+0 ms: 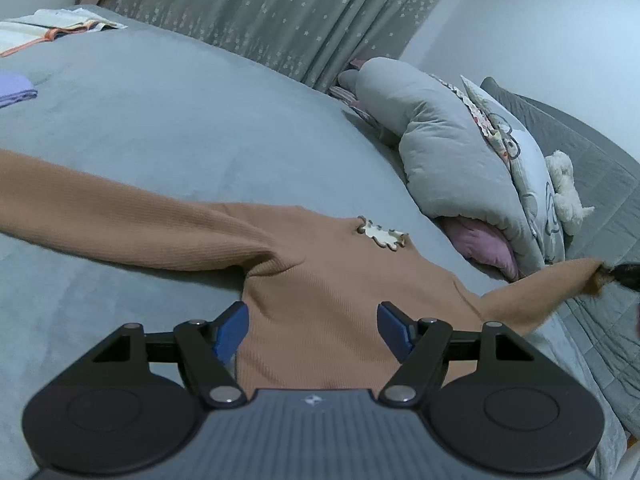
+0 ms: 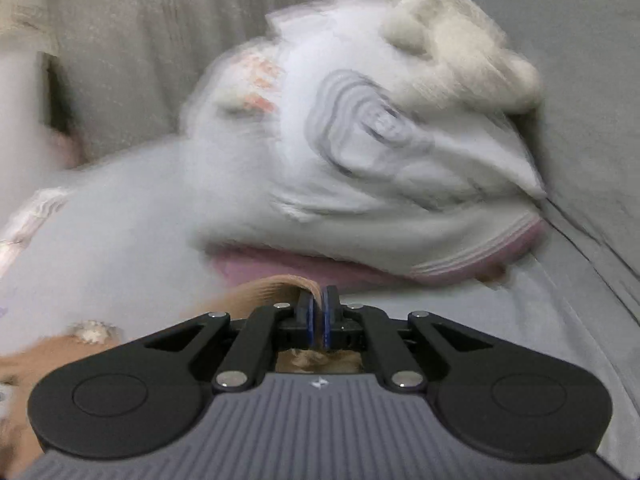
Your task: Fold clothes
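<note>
A tan ribbed long-sleeved top point(image 1: 320, 280) lies on the grey bed, its neck label point(image 1: 382, 234) facing up and one sleeve point(image 1: 100, 216) stretched flat to the left. My left gripper point(image 1: 312, 330) hovers open over the body of the top, blue pads wide apart with only cloth below them. The other sleeve point(image 1: 540, 292) is lifted off the bed to the right. My right gripper point(image 2: 319, 300) is shut on that sleeve's cuff point(image 2: 272, 286), and it shows at the right edge of the left wrist view as a dark tip point(image 1: 624, 276). The right wrist view is blurred by motion.
A rolled grey quilt point(image 1: 440, 152), a printed pillow point(image 1: 520, 168) and a white plush toy point(image 1: 566, 188) lie at the head of the bed. A lilac folded item point(image 1: 16, 90) and pale clothes point(image 1: 52, 30) sit at the far left. Grey starred curtains point(image 1: 280, 12) hang behind.
</note>
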